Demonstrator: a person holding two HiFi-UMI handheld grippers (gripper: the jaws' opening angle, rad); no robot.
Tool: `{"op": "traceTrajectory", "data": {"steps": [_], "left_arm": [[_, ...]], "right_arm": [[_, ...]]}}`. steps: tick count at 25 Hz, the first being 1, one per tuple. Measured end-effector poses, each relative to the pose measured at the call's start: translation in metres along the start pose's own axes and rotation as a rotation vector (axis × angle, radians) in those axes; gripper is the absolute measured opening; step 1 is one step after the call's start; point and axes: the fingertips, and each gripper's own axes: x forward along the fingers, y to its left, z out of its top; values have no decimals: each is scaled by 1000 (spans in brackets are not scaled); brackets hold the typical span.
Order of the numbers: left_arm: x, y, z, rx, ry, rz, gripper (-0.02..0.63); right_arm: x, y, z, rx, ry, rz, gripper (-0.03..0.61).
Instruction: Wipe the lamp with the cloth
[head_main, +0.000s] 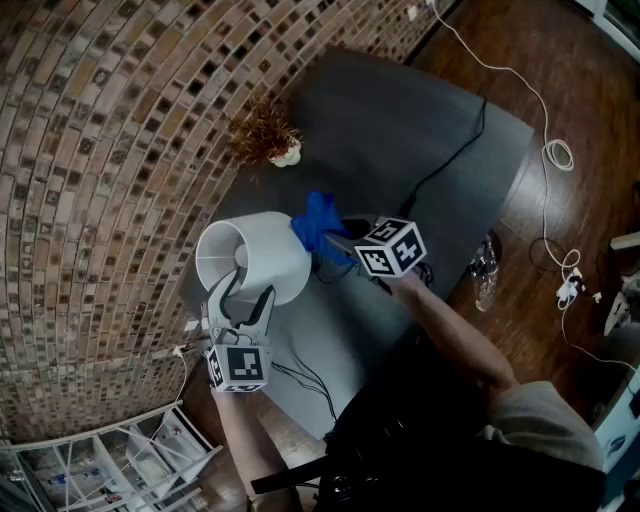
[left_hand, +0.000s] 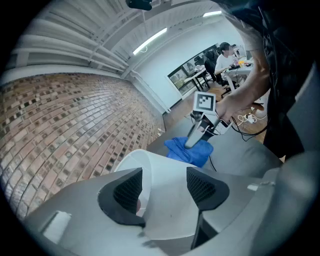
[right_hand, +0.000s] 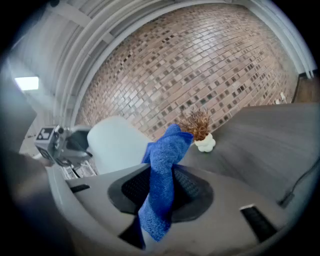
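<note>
**Entry: lamp shade, wipe in hand**

Right hand-held gripper (right_hand: 165, 189): jaws pressed together on a blue cloth (right_hand: 168, 150), which sticks out past the tips in a bunched fold. Left hand-held gripper (left_hand: 165, 186): jaws spread and straddling the shade's rim, one pad on the inside and one outside. No firm pinch is evident.

Handling advice: the wipe seems to be at the shade's side. Hold the pinch tight, draw the loose fold around the outer wall with light pressure, and brace the rim with the left jaws without squeezing. The shade looks thin and would likely dent or tip.

Lamp (head_main: 262, 250): plain white shade, slightly tapered and open at the top, with a pale, clean-looking interior. Its base is hidden beneath it. It stands at the grey table (head_main: 400, 120) edge beside the brick-tiled wall (head_main: 90, 150), and the cloth touches its right flank.
</note>
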Motion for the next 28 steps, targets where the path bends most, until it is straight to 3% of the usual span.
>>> {"op": "traceTrajectory", "data": {"steps": [3,6,9,12,20,22,25,28], "left_arm": [[-4,-5,-2,17,11,-4,284],[-9,-12,0,29,5,-2,284],[-15,-23,3,50,-12,3,284],[-23,-35,2,70,-6,14,284],[-32,-43,8,51,-39,60,284],[-29,-40,9,49,-42,61,284],[-23,-28,7,33,-55,57,284],[-17,-14,8,-6,-97,50,284]], "right_arm": [[-16,46,65,33,-145,160,114],[-27,102,122,60,-254,394,114],[-9,132,124,-7,-182,497,114],[17,116,91,-23,-59,446,115],[42,-7,-20,-38,250,61,113],[34,-9,-17,-75,243,21,112],[17,16,21,-133,133,30,112],[-3,77,78,-172,-46,163,112]]}}
